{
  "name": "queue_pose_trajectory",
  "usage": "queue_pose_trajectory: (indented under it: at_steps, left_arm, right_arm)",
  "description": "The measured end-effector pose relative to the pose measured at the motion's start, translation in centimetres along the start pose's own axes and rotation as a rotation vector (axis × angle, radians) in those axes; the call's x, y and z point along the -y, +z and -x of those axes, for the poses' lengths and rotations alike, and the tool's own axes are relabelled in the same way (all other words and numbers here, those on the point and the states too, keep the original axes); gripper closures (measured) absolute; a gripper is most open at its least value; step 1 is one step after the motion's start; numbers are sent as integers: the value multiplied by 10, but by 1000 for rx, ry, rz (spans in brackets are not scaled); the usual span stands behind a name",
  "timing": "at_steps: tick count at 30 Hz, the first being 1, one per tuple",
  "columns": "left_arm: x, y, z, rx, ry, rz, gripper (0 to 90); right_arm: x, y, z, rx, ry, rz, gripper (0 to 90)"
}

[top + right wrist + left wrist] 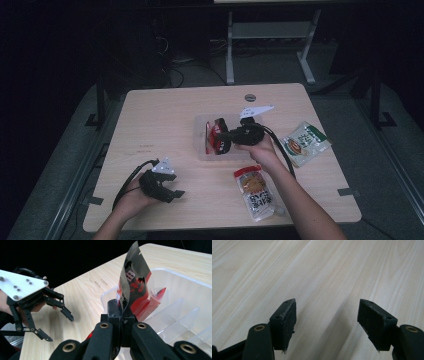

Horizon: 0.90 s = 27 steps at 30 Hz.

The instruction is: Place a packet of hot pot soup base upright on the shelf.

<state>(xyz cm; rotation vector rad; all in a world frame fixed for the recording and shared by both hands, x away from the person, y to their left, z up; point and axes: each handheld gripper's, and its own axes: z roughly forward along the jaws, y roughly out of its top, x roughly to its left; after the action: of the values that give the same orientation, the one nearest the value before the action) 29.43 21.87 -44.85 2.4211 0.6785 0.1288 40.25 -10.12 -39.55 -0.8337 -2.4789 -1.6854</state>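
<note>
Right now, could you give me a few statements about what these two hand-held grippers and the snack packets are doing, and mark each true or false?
1. The right gripper is shut on the red and black packet. True.
2. The left gripper holds a packet. False: it is open with nothing between its jaws.
3. The red and black packet is over the clear plastic bin. True.
4. Two packets lie inside the bin. False: the orange packet and the green packet lie on the table.

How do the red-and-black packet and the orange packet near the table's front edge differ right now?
The red-and-black packet is pinched upright in the right tongs over the clear bin; the orange packet lies flat on the table, untouched. The first is dark and glossy, the second pale with an orange picture. Both are sealed snack-type pouches.
</note>
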Motion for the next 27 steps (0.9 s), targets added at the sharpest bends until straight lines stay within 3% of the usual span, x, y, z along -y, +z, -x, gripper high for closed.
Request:
queue_pose_trajectory:
  at_steps: [6,17,27]
  left_arm:
    - [0,0,0,0,1,-2,311]
    - [0,0,0,1,0,-4,311]
    - [0,0,0,2,0,-4,311]
  right_arm:
    - [2,2,0,11,-6,6,874]
    - [0,1,-3,25,-7,18,754]
    - [-3,-6,-4,37,-8,43,703]
